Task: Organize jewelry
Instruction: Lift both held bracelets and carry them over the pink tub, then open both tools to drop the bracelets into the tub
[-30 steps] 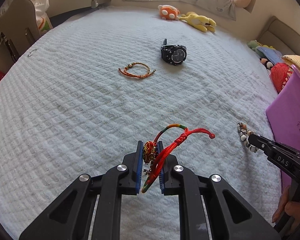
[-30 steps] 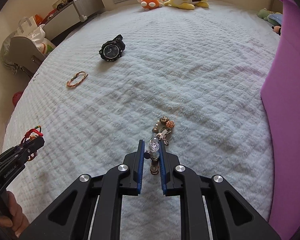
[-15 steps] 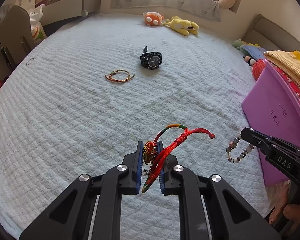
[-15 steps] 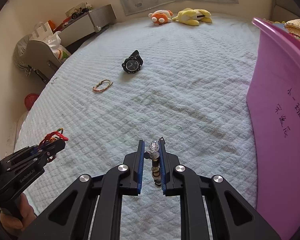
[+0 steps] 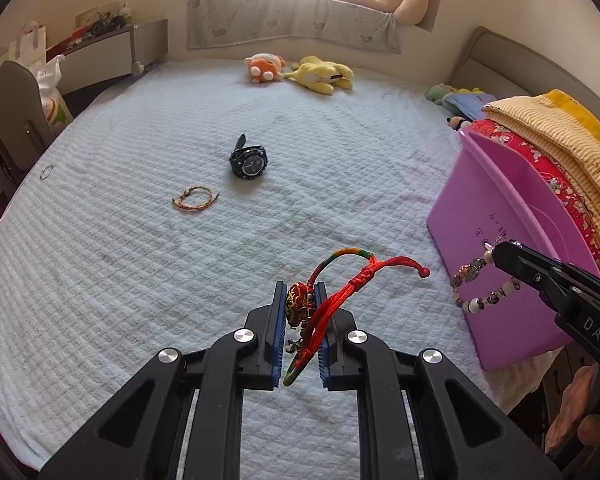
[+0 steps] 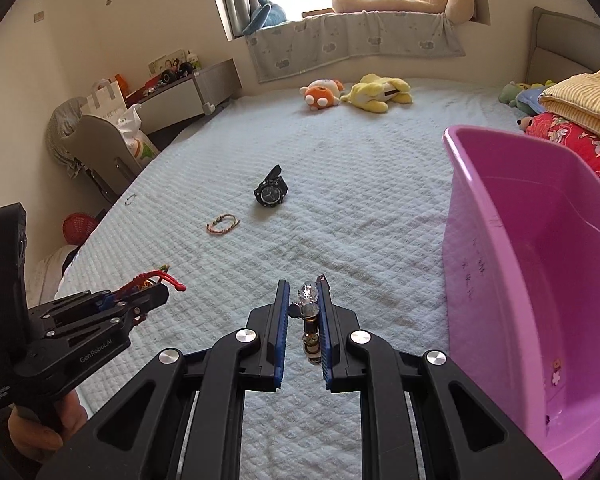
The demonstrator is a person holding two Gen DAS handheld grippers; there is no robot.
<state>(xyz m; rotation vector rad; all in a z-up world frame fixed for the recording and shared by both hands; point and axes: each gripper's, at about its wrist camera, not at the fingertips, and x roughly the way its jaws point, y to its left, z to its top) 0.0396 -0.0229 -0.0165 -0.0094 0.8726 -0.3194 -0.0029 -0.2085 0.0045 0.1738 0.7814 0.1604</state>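
My left gripper [image 5: 300, 292] is shut on a red braided cord bracelet [image 5: 340, 296] and holds it above the bed; it also shows in the right wrist view [image 6: 156, 292]. My right gripper [image 6: 304, 292] is shut on a beaded bracelet [image 6: 309, 312], which hangs from its tip in the left wrist view [image 5: 480, 284], just in front of the purple bin's wall. The purple plastic bin [image 6: 500, 184] stands on the bed's right side. A black watch [image 5: 249, 162] and a thin orange bracelet [image 5: 194, 199] lie on the white bedspread [image 5: 100, 264], far from both grippers.
Two plush toys [image 5: 300, 74] lie at the bed's far end. Folded blankets [image 5: 560, 140] are stacked behind the bin. A small ring [image 5: 46, 171] lies near the bed's left edge. A chair and a shelf stand beyond the left edge.
Both grippers have risen from the bedspread with their bracelets. The beaded bracelet has left the bed and now hangs by the purple bin.
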